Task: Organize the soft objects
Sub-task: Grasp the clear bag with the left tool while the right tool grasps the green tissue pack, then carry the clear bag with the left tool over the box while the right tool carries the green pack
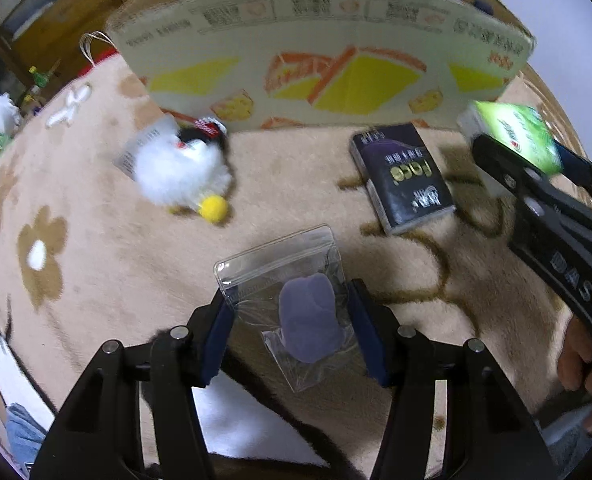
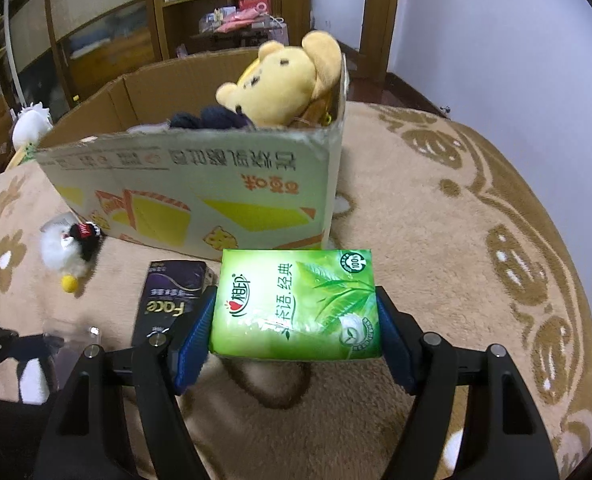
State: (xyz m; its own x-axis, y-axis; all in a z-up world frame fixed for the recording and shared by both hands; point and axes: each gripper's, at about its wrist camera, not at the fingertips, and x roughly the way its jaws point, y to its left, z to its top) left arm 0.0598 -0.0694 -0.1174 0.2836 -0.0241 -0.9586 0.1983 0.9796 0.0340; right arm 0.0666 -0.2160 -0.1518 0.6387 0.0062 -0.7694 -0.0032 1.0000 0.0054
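Grippers [image 1: 290,332] [image 2: 296,330] angled downward, each clamping a packet

Indoor light is even and moderately bright. The left wrist view is motion-smeared, worst on the white plush [image 1: 182,170] at ten o'clock and the green pack [image 1: 516,136] at two; the right wrist view is sharper. Both show fisheye bending and dark corner vignettes.

Left gripper [image 1: 292,334], right gripper [image 2: 296,340] — matte black angular arms, blue pads [image 2: 194,334], round silver pivot screws. Pale raised lettering on right gripper's side, blurred — possibly "DAS".
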